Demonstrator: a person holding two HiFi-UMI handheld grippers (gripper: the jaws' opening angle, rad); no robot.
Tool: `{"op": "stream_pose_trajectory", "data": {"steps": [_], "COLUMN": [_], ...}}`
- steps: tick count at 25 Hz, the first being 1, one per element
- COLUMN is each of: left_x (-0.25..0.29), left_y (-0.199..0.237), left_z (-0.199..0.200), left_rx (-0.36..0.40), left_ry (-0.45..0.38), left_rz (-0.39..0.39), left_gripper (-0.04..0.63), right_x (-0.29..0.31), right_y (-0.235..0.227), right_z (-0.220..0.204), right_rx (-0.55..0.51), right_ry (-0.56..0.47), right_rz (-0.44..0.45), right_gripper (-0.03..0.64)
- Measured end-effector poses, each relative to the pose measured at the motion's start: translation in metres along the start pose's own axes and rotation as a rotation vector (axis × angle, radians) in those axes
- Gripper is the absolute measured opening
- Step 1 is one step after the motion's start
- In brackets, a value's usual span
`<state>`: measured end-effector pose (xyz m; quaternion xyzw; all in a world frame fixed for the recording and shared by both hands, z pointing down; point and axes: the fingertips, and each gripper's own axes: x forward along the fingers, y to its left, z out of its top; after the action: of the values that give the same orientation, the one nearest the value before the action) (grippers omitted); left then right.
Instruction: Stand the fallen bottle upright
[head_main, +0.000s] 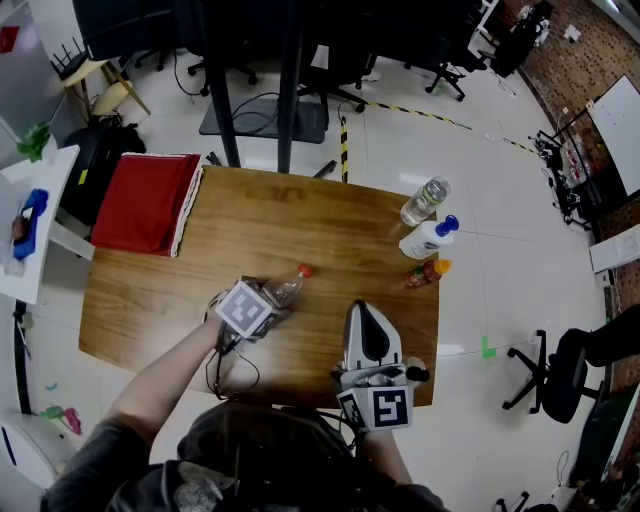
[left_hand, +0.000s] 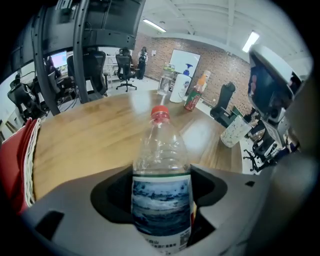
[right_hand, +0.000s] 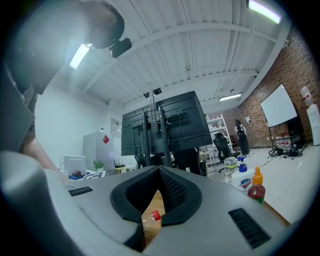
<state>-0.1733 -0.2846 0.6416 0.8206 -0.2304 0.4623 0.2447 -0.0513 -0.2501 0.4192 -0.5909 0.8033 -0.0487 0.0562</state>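
While the jaws of the right gripper (right_hand: 159, 172) are sitting clenched and empty, the jaws of the left gripper (head_main: 272, 298) are grasping the bottle (left_hand: 160, 150) around its labelled middle.

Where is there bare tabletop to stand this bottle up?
The table is bare wood through its middle, between the red cloth on the left and the three bottles along the right edge. The near-left corner is free too. It is crowded by those bottles and the right hand-held gripper.
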Motion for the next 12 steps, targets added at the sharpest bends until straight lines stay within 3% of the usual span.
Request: {"op": "stream_pose_trajectory", "data": {"steps": [3,12], "left_x": [-0.013,-0.042], "left_y": [-0.005,-0.003], "left_z": [0.017,0.032], "left_rx": [-0.032,-0.092], "left_ry": [-0.105,-0.295], "left_rz": [-0.015,0.020], "left_gripper": [0.354,0.353], "right_x": [-0.002,-0.009], "right_y": [0.004,0.016], "right_z": [0.002,0.006], "right_rx": [-0.006,-0.014], "right_ry": [-0.004,-0.003], "right_rz": [0.008,0.024], "right_gripper": [0.009,0.009]}}
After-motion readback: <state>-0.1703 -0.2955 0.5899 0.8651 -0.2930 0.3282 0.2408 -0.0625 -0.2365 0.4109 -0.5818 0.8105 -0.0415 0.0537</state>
